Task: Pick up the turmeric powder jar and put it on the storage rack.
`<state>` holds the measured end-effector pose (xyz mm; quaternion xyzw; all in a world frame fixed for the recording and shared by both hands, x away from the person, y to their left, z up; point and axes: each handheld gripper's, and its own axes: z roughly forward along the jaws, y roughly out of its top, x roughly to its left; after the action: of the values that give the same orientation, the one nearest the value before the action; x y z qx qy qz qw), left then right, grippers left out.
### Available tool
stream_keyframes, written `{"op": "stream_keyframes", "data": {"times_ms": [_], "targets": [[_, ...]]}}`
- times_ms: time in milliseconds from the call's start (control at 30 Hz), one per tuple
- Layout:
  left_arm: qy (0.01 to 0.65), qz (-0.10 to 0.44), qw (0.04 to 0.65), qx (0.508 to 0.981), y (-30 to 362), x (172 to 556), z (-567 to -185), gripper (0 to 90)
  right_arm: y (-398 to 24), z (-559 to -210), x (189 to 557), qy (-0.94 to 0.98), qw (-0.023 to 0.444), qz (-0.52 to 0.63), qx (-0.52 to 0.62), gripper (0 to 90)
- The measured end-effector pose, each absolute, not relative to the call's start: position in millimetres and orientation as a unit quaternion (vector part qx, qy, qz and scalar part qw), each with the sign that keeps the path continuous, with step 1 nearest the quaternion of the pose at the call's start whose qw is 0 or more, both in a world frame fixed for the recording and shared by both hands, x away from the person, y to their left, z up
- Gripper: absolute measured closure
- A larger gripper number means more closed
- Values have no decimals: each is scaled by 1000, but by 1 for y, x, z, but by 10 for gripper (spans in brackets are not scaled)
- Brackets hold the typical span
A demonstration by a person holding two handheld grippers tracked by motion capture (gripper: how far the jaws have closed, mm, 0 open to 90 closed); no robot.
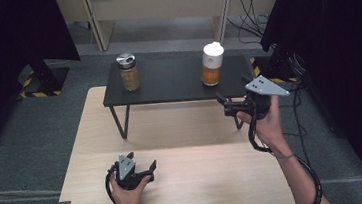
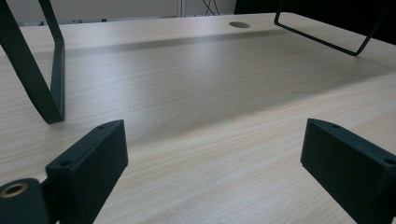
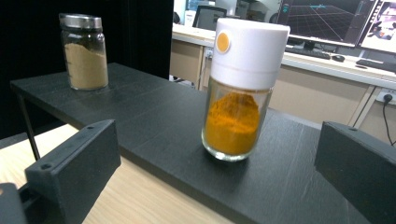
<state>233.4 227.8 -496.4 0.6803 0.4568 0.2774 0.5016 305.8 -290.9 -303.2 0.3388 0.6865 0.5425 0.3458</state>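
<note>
1. I have the right tool (image 1: pixel 220 98) lined up on the orange spice jar (image 3: pixel 239 88), which stands on the black shelf (image 3: pixel 154 116) near its right end and close to its near edge. The shelf itself stands on the far half of the bench (image 1: pixel 176 183).

2. The right tool's jaws stand wide apart with nothing between them. In the right gripper view the jar sits ahead of the gap, not yet inside it.

3. To do this reach well, I judge I should keep the tool level and bring it straight in until the glass body lies squarely between the pads. I would close on the glass below the white cap (image 3: pixel 247 46) (the cap may turn or lift off under a squeeze).

4. I would centre the jar before closing, so neither pad nudges it first and slides it along the shelf.

5. The jar is upright: its long axis runs vertical, cap up, base flat on the shelf. The orange dot on the cap faces the right tool.

6. The other jar (image 1: pixel 129 72), with tan powder and a metal lid, stands near the shelf's left end, well apart.

7. My left tool (image 1: pixel 142 162) rests low near the bench's near edge, jaws wide and empty.
</note>
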Motion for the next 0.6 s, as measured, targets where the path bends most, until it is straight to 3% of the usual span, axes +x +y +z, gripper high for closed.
{"op": "stream_keyframes", "data": {"times_ms": [600], "targets": [[456, 276, 502, 681, 228, 234, -496, 66, -301, -332, 279, 679, 348, 550, 340, 3]]}}
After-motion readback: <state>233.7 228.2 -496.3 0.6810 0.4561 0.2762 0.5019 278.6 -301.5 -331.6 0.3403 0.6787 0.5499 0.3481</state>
